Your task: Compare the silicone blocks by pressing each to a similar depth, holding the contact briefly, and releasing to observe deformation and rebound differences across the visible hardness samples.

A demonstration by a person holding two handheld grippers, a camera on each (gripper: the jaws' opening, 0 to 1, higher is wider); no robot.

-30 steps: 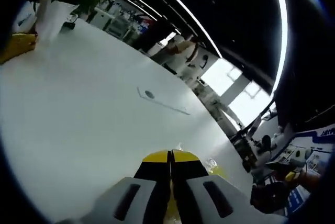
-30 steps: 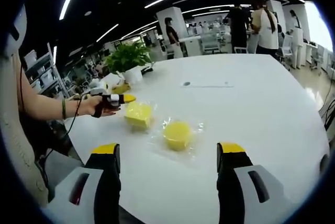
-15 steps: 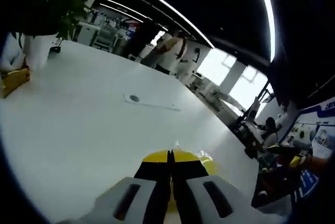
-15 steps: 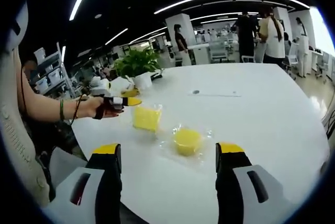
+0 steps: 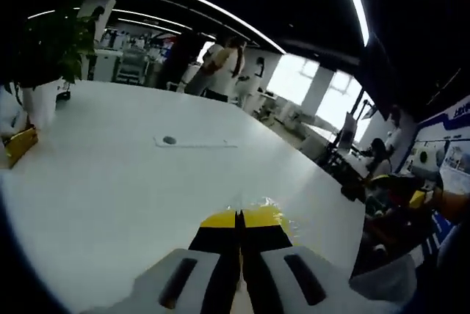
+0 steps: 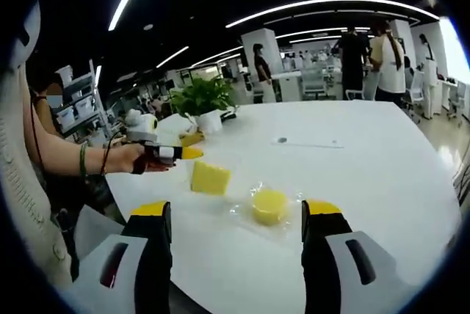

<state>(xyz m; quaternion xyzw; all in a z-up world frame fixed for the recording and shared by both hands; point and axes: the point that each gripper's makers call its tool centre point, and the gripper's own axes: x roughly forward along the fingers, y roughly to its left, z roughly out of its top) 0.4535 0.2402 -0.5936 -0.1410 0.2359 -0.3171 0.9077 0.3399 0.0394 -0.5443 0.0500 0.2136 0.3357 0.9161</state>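
Note:
In the right gripper view a square yellow silicone block [image 6: 211,177] and a round yellow block [image 6: 269,205] in clear wrap lie on the white table [image 6: 367,167]. My right gripper [image 6: 236,211] is open, hanging in front of them with nothing between its fingers. A hand holds my left gripper [image 6: 192,152] just left of the square block's upper corner, jaws shut; I cannot tell if it touches. In the left gripper view my left gripper [image 5: 239,218] is shut and empty, with a sliver of wrapped yellow block [image 5: 266,207] just past its tips.
A potted plant [image 6: 202,97] stands behind the blocks with a yellow item [image 6: 192,138] and white things beside it. The plant [image 5: 44,50] and a yellow box [image 5: 18,145] sit at the table's left. A small round cover [image 6: 282,140] marks the tabletop. People stand at the far end.
Both cameras have shifted and the left gripper view has rolled level. The left gripper stays shut beside the square block. The right gripper remains open.

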